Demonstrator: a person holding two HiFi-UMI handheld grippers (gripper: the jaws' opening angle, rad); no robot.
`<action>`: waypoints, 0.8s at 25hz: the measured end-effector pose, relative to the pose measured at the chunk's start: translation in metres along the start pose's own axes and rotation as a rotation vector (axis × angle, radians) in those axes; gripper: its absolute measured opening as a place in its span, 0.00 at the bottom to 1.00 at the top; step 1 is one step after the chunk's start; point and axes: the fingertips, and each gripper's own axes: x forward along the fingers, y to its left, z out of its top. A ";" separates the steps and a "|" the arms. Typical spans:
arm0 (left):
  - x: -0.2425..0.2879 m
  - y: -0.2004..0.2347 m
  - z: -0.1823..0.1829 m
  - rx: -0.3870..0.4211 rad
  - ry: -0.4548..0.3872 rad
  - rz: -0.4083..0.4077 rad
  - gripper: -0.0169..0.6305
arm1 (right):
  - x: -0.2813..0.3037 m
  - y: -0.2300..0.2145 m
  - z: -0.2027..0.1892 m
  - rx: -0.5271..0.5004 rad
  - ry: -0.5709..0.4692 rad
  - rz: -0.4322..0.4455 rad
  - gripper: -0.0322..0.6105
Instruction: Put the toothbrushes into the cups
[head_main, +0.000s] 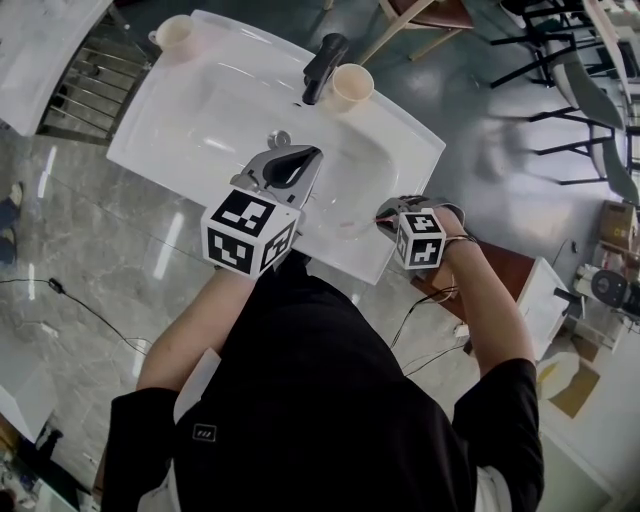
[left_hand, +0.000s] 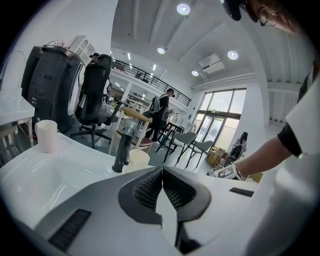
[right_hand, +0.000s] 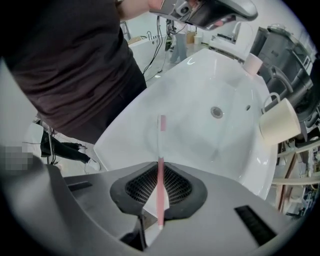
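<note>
1. One pink toothbrush (right_hand: 160, 185) is the thing in play. It sits right between the jaws of the right gripper (right_hand: 159, 165), which are pinched narrow on the handle. The clear part and the pink head stick out past the tips, over the near rim of the sink (right_hand: 200, 100). I can't tell whether it's lifted or resting on the rim.
2. The grip is on a skinny, smooth handle, and a long stretch hangs free. My guess is it could swivel or slide in the pads once it gets carried, especially if the squeeze is light.
3. The left gripper (head_main: 290, 165) hangs over the bowl with its jaws closed and nothing in them.
4. There are two cups. One cup (head_main: 352, 86) stands just beside the faucet (head_main: 322, 65). The other cup (head_main: 175, 33) is on the far left corner. Both are well apart from the brush, across the whole bowl.
5. What could go wrong:
   - A drop on the way puts the brush in the bowl, where it may roll toward the drain (right_hand: 216, 112).
   - The cups look light, so bumping a rim with the brush tip or a jaw could knock one over.
   - The faucet is tight against the nearer cup, so coming in at a slant risks clipping it.
</note>
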 end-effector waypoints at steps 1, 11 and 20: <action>0.001 -0.002 0.002 0.004 -0.002 -0.005 0.05 | -0.003 -0.002 0.001 0.023 -0.015 -0.015 0.13; 0.005 -0.026 0.027 0.063 -0.017 -0.032 0.05 | -0.040 -0.002 -0.005 0.200 -0.139 -0.153 0.13; 0.009 -0.059 0.054 0.152 -0.028 -0.037 0.05 | -0.090 -0.005 -0.005 0.280 -0.280 -0.271 0.13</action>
